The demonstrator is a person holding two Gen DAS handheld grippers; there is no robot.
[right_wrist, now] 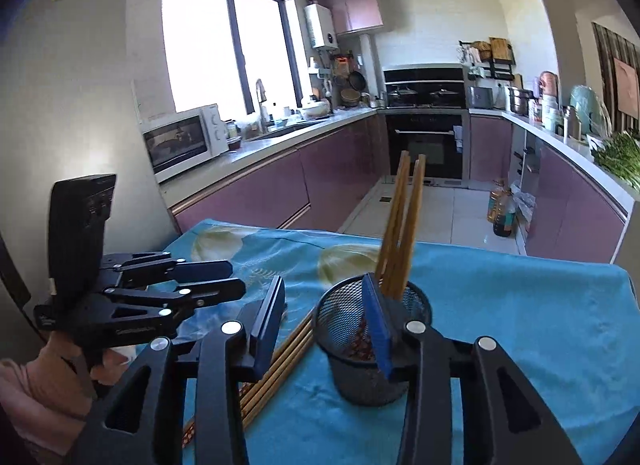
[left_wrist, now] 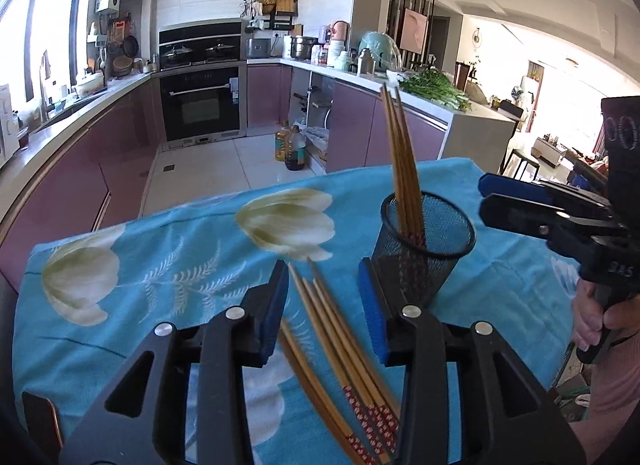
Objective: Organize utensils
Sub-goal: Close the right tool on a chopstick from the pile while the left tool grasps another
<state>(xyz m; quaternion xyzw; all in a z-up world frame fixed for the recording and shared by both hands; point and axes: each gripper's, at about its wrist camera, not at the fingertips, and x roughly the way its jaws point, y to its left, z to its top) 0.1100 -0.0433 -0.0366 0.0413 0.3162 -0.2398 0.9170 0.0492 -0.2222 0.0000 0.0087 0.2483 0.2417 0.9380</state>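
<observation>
Our left gripper [left_wrist: 324, 301] hangs with its jaws apart over the loose chopsticks [left_wrist: 340, 349], gripping nothing; they lie flat on the blue flowered cloth [left_wrist: 168, 265] beneath its pads. Our right gripper [right_wrist: 326, 321] is likewise parted and empty, its right finger [right_wrist: 378, 329] in front of the black mesh holder [right_wrist: 360, 349]. In that holder the standing chopsticks [right_wrist: 400, 225] lean upright, just beside the loose bundle. Past the table edge we see oil bottles [left_wrist: 290, 145] on the floor, purple cabinets [left_wrist: 80, 185], an oven [left_wrist: 200, 105], a microwave [right_wrist: 180, 141] and greens [left_wrist: 436, 89] on the counter.
</observation>
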